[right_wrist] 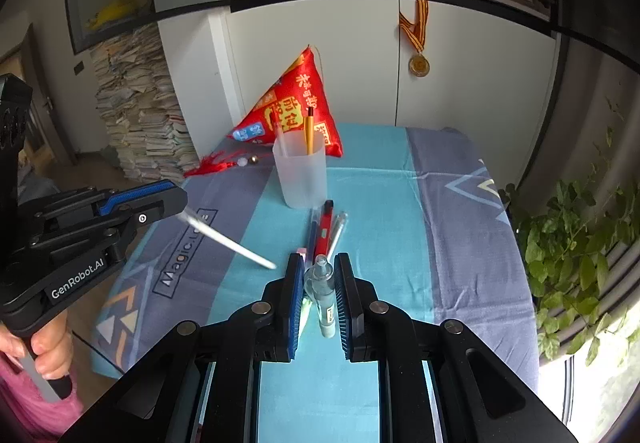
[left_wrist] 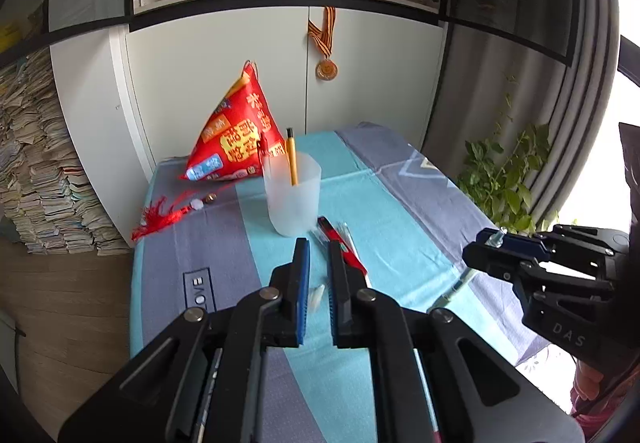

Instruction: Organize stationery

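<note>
Pens (right_wrist: 326, 229) lie bunched on the blue tablecloth (right_wrist: 400, 211) just in front of a frosted cup (right_wrist: 301, 175), among them a red one and a clear one, all pointing roughly toward the cup. A yellow pen (right_wrist: 309, 131) stands upright inside the cup, with a white stick beside it. The right gripper (right_wrist: 318, 297) hovers near the bunch and pinches a clear pen (right_wrist: 324, 295) between its blue pads; the pen's teal body runs back between the fingers. The left gripper (left_wrist: 318, 283) is narrowly closed on a white pen (right_wrist: 228, 239): in the right wrist view the pen juts out of its tip, slanting down toward the cloth, blurred, while in the left wrist view only a small white end shows between the pads. A red pyramid bag (left_wrist: 236, 139) sits behind the cup, with a red tassel (left_wrist: 160, 217) lying on the cloth to its left. A medal (left_wrist: 327, 69) hangs on the white cabinet behind.
</note>
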Action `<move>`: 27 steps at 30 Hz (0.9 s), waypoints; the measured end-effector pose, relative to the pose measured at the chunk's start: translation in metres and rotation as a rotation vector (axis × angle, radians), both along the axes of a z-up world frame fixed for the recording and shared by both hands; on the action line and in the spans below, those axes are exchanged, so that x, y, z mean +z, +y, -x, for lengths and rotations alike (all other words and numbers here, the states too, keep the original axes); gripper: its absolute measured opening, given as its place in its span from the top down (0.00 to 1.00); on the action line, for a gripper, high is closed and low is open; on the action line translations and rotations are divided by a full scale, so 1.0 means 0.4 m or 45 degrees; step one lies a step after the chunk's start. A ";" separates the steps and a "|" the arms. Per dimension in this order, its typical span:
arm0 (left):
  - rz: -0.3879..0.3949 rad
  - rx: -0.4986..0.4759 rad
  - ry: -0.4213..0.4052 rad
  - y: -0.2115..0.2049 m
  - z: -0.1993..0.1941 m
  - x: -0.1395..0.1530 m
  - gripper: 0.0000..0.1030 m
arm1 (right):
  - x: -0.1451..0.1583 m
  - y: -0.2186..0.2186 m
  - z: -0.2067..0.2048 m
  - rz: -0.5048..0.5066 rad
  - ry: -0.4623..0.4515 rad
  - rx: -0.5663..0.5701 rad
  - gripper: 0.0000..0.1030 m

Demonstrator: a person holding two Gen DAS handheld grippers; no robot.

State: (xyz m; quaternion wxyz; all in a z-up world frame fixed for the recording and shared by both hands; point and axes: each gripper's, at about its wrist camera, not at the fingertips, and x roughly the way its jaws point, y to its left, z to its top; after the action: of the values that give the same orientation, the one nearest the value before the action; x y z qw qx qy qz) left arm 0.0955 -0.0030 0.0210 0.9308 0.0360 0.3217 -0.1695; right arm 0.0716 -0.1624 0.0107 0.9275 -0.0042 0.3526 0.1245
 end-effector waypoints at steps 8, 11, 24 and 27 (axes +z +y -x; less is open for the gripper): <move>-0.023 -0.002 -0.008 0.009 -0.023 0.008 0.94 | 0.036 0.006 -0.020 -0.013 -0.037 0.012 0.84; -0.047 -0.072 0.068 0.017 0.003 -0.074 0.82 | 0.022 0.001 -0.027 -0.025 -0.024 0.020 0.84; -0.090 -0.077 0.261 0.092 0.047 -0.337 0.66 | -0.048 -0.007 -0.054 -0.047 0.074 0.030 0.84; -0.143 -0.077 0.283 0.083 0.036 -0.368 0.90 | -0.047 -0.006 -0.051 -0.047 0.073 0.027 0.84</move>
State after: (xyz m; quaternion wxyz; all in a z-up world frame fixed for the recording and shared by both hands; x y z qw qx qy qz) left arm 0.0812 0.0301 -0.1261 0.8804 0.0787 0.4307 -0.1822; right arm 0.0922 -0.1649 -0.0080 0.9155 0.0127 0.3767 0.1408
